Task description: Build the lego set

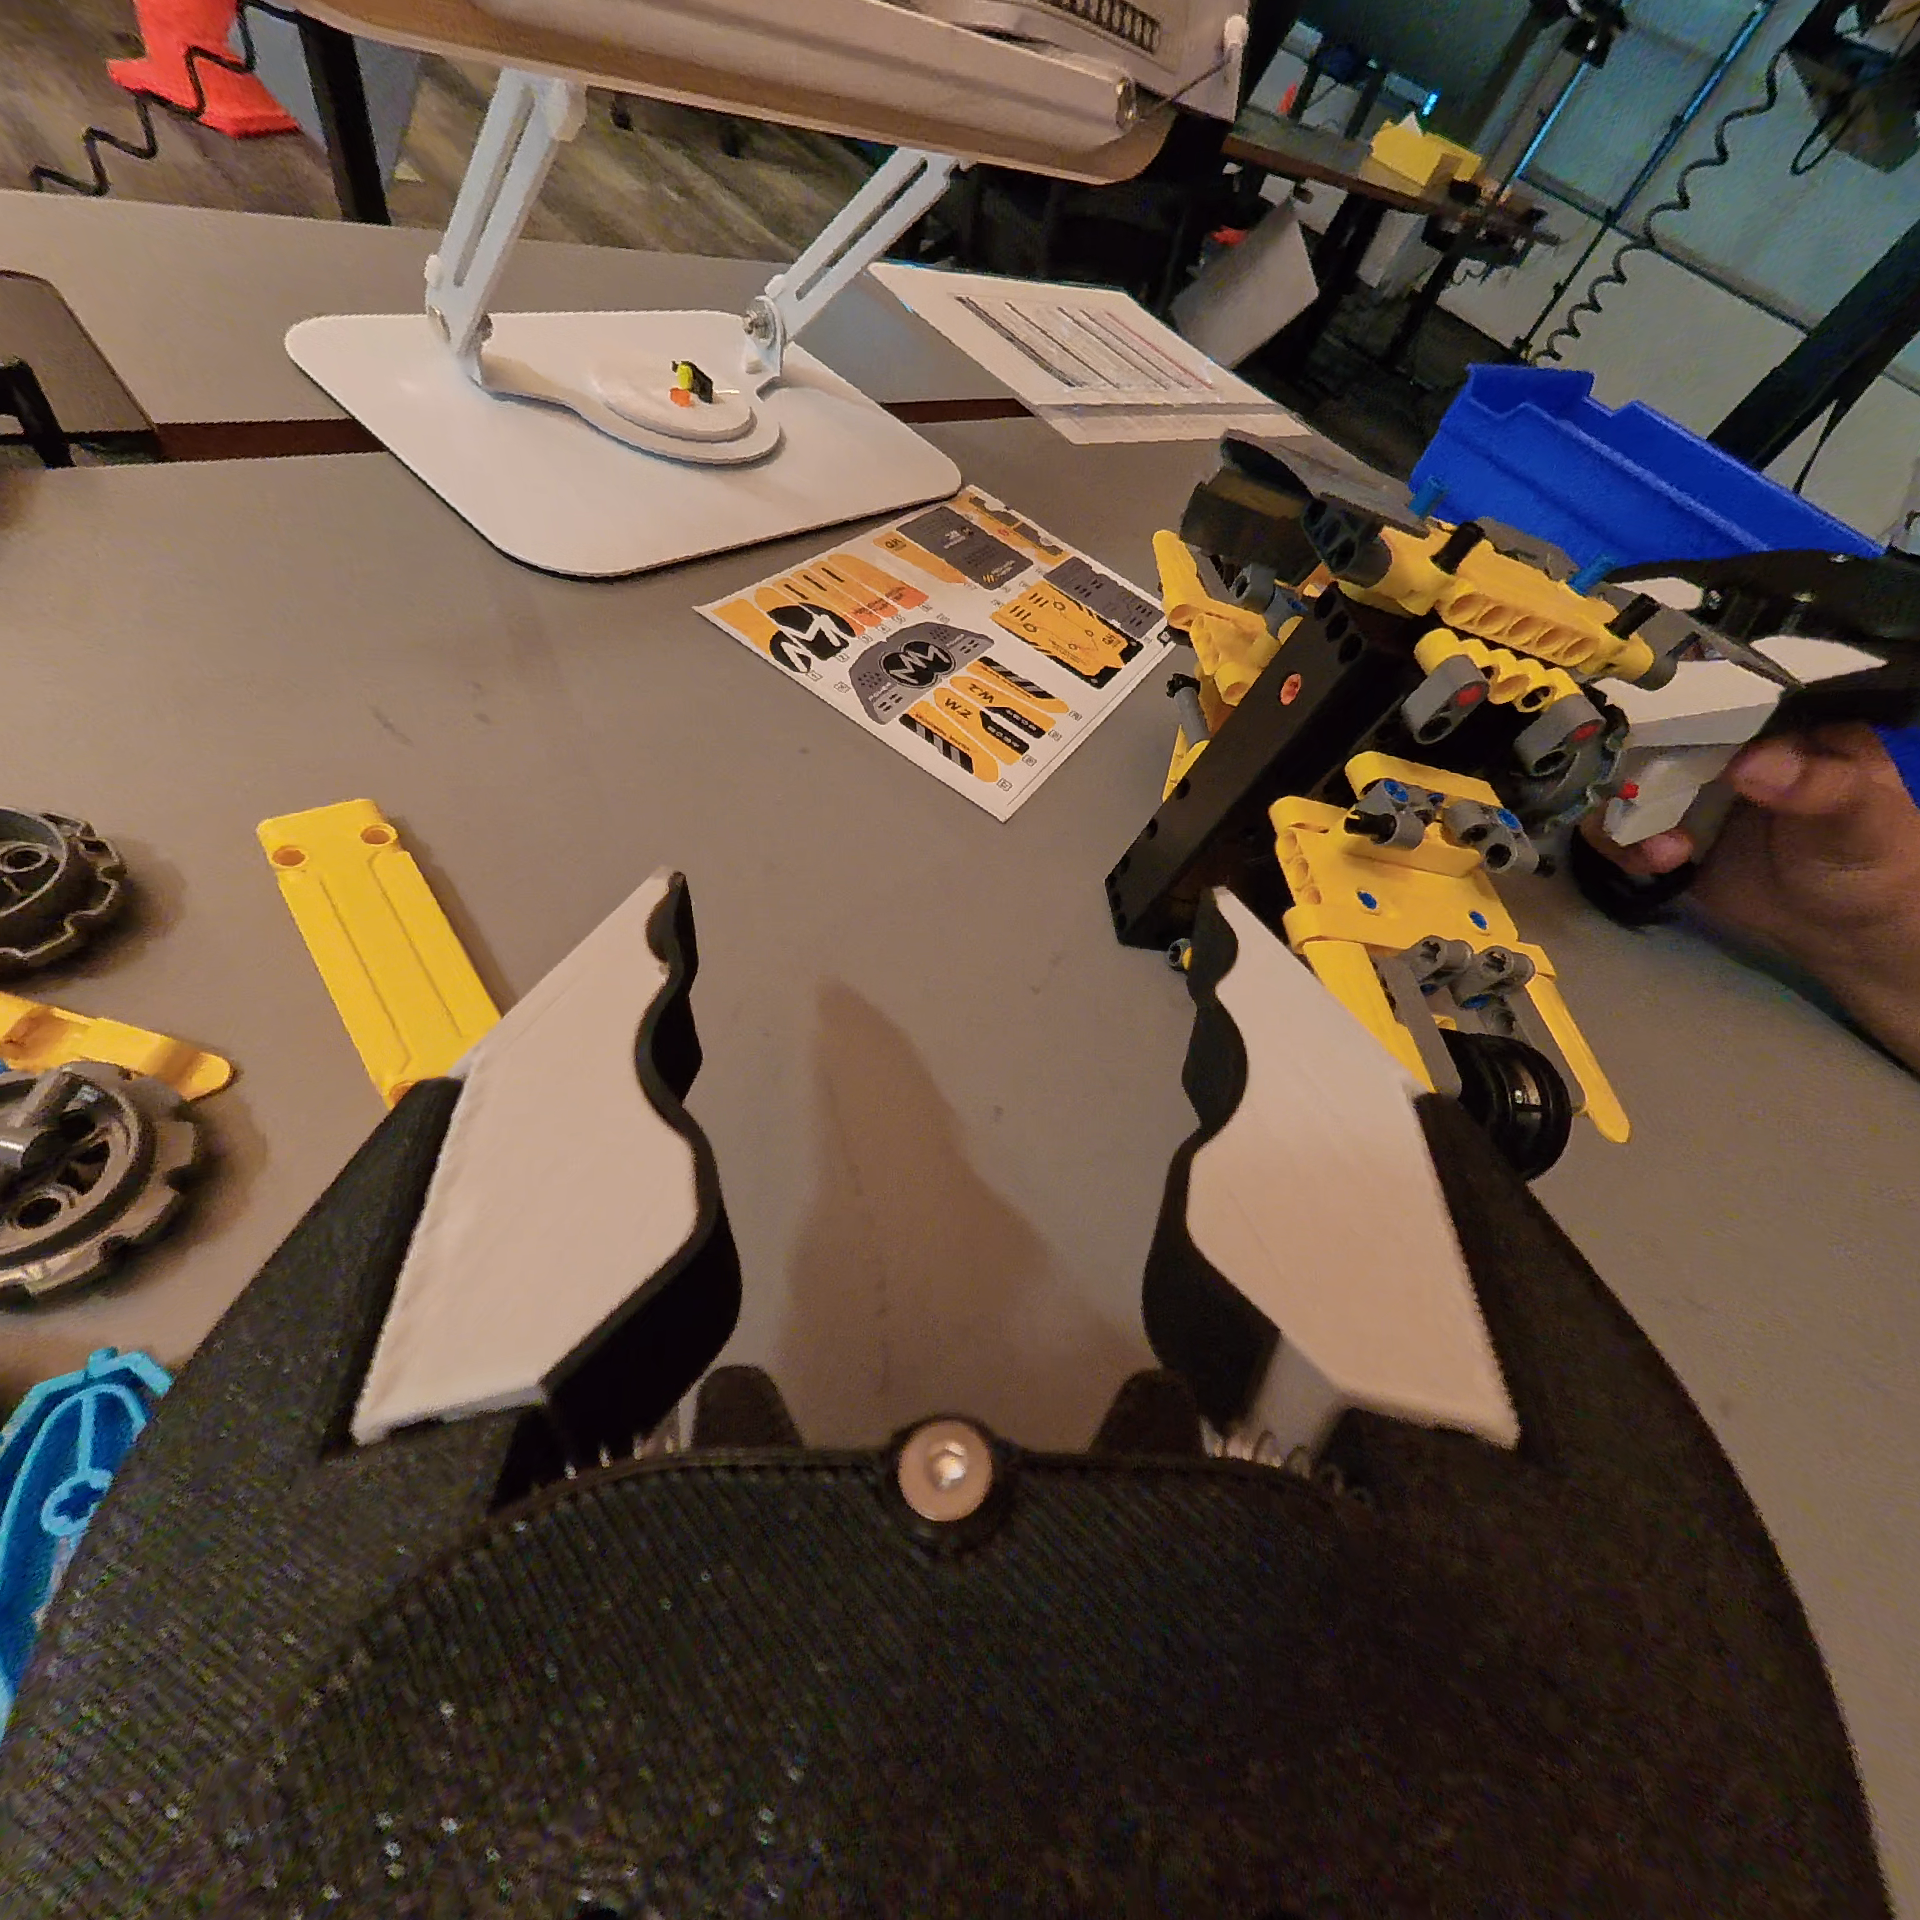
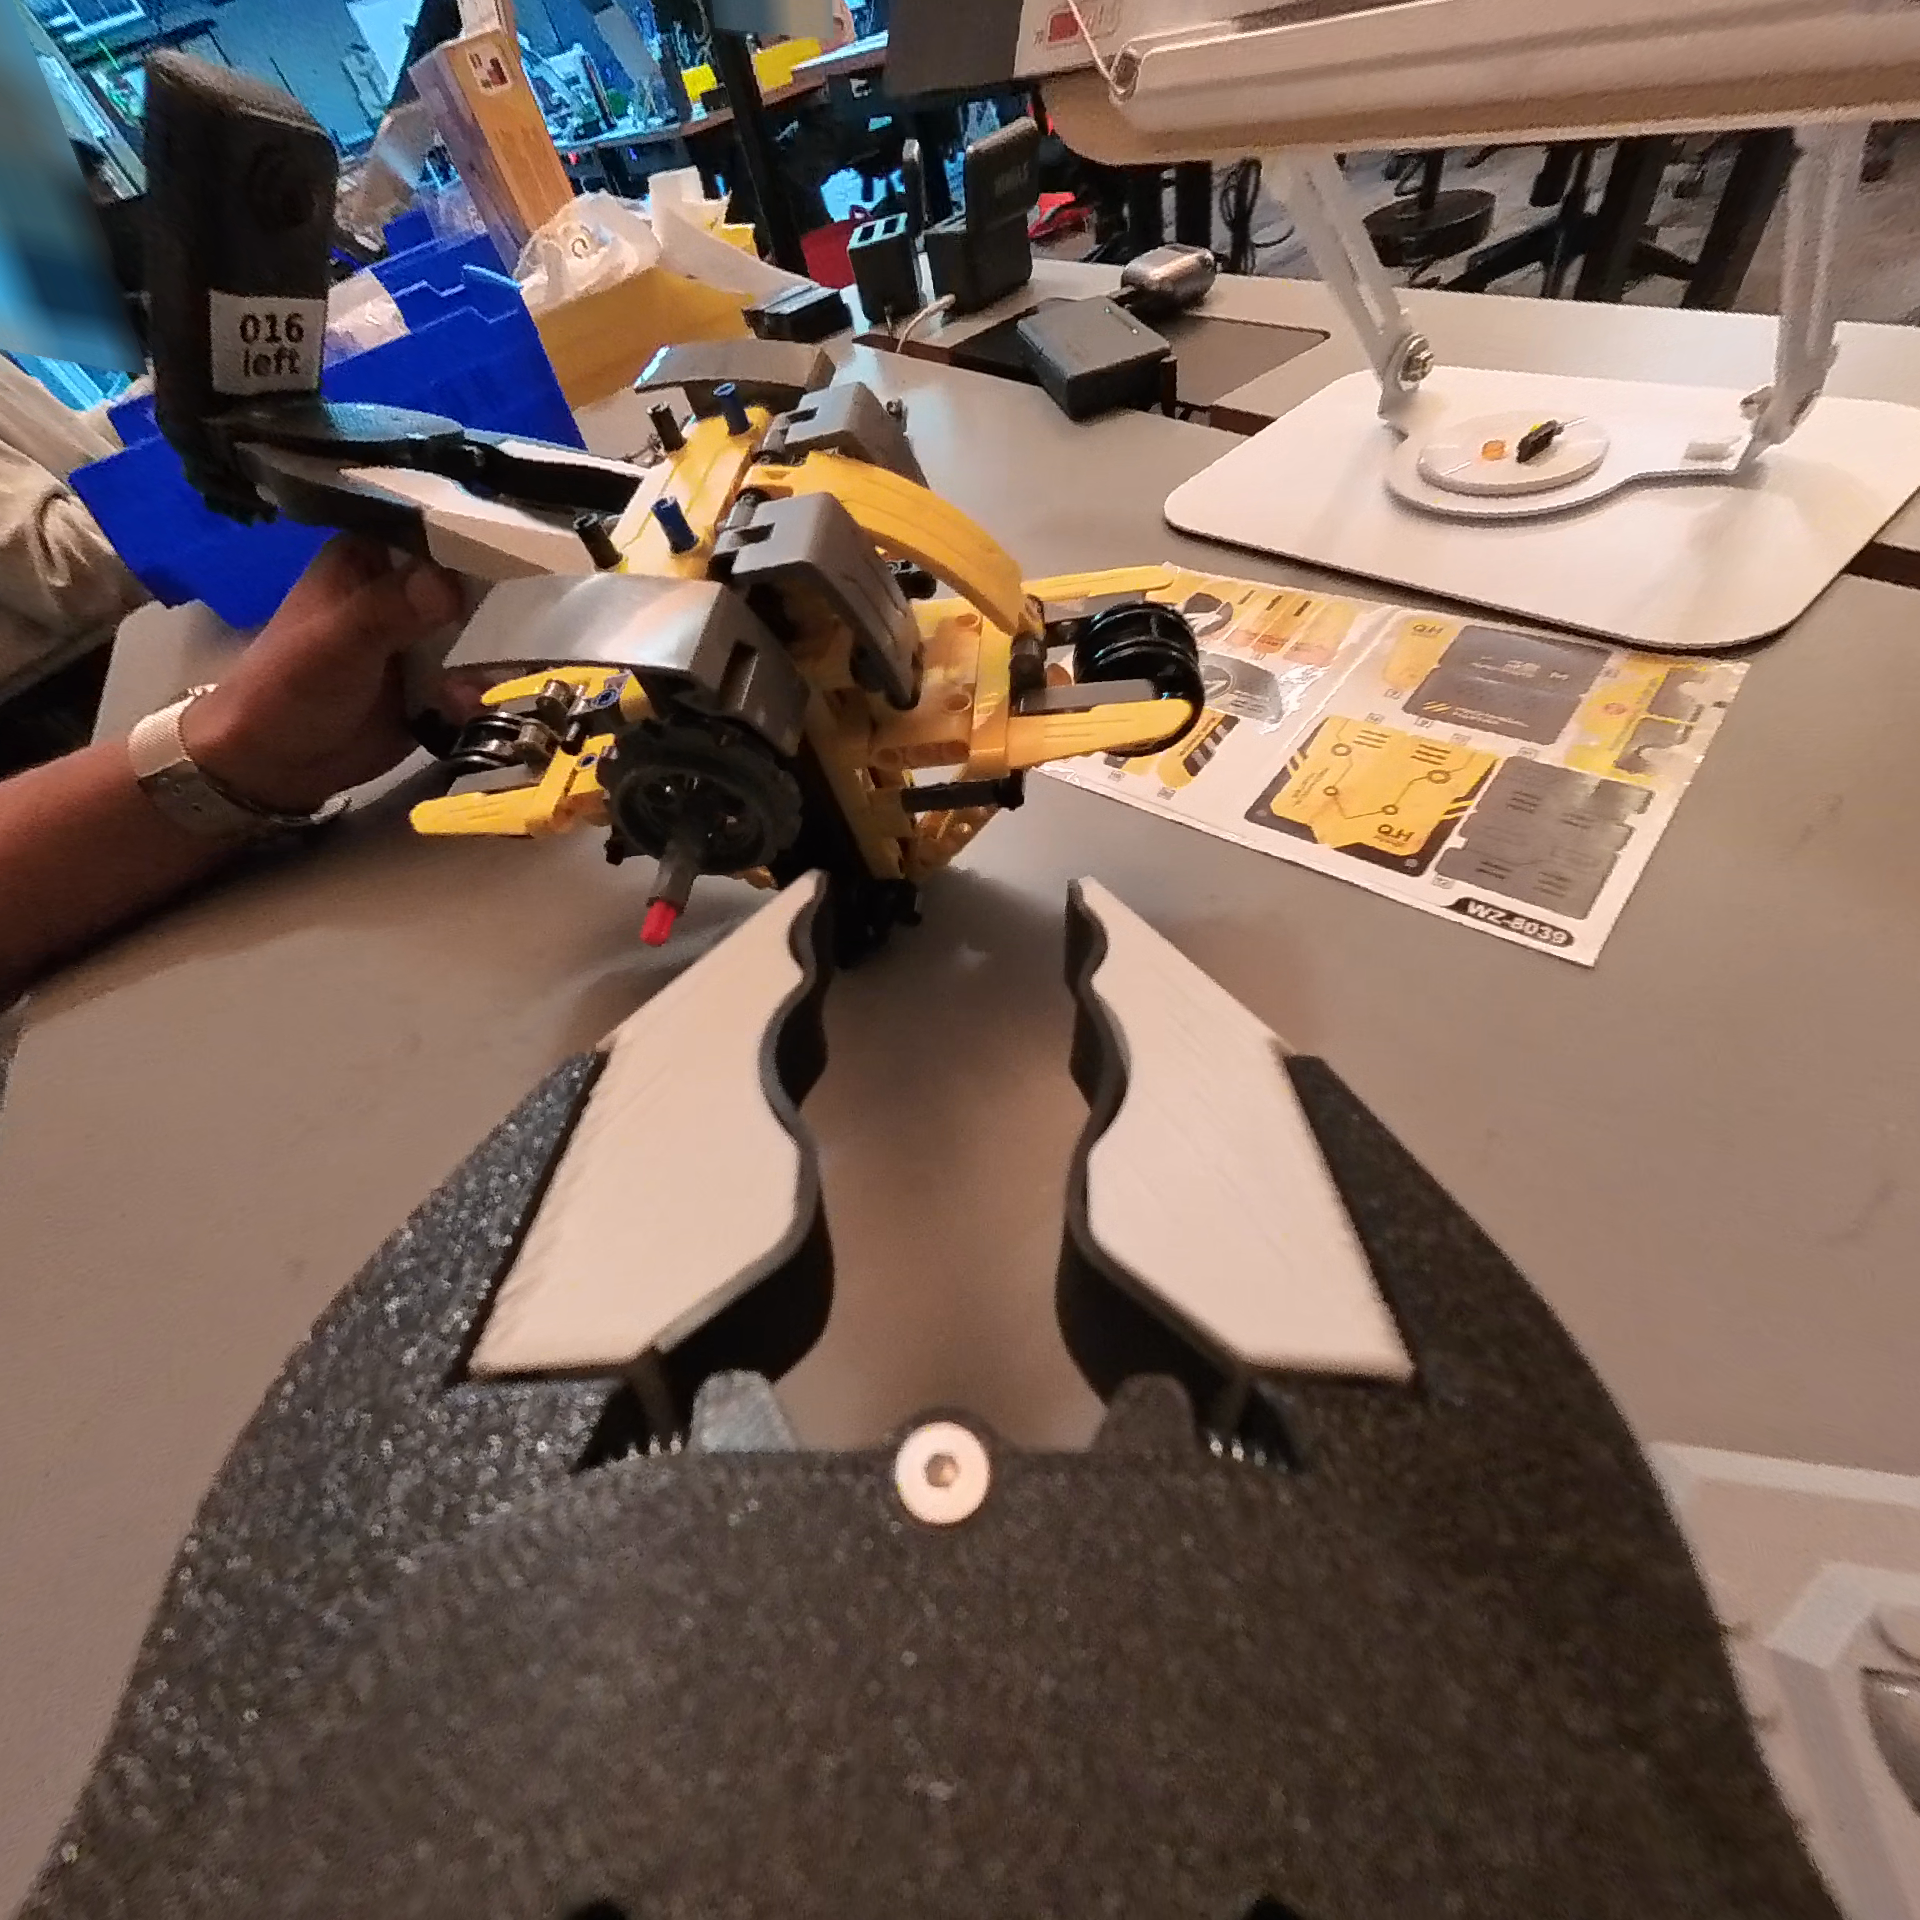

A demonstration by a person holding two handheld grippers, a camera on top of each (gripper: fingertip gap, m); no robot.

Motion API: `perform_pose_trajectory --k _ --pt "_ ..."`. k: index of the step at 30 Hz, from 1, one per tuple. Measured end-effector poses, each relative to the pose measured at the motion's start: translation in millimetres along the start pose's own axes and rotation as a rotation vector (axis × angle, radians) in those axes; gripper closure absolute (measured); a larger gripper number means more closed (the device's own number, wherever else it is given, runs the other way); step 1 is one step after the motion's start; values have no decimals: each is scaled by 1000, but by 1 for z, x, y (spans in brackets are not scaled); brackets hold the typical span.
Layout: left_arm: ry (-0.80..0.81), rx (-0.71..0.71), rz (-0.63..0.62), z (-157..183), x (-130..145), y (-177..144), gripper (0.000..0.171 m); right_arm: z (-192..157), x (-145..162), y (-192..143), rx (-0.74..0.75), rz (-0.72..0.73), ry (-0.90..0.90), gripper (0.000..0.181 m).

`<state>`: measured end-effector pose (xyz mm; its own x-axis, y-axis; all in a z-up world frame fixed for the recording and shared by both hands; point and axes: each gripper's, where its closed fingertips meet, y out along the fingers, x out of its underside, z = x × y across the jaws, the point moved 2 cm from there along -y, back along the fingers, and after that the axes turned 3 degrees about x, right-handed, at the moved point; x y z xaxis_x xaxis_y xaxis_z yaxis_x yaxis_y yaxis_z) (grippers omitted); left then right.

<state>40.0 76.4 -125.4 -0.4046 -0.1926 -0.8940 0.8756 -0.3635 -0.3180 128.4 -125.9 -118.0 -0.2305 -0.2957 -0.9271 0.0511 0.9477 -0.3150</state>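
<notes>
A yellow, grey and black building-brick vehicle model [image 1: 1455, 644] stands tilted on the grey table [image 1: 520, 727], to the right of my left gripper [image 1: 940, 904]. That gripper is open and empty above bare table; its right fingertip is close to the model's yellow front. In the left wrist view a second gripper [image 1: 1766, 644], held by a hand [image 1: 1808, 831], lies against the model's far end. My right gripper [image 2: 945, 894] is open and empty just below the model [image 2: 790, 623], its left fingertip near the black base. In that view another hand-held gripper [image 2: 447, 488] rests against the model's left side.
A sticker sheet [image 1: 935, 644] lies flat beyond the grippers and also shows in the right wrist view [image 2: 1403, 748]. A white stand base [image 1: 623, 468] sits behind it. Blue bin [image 1: 1621, 478] at the back. A yellow panel [image 1: 374, 945], dark gear wheels [image 1: 83, 1174] and a light blue piece [image 1: 62, 1455] lie left.
</notes>
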Motion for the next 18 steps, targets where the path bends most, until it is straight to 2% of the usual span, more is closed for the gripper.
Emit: perform_pose_trajectory --k 18 --pt "9 -9 1 0 0 0 82 -2 2 2 61 -29 -118 139"
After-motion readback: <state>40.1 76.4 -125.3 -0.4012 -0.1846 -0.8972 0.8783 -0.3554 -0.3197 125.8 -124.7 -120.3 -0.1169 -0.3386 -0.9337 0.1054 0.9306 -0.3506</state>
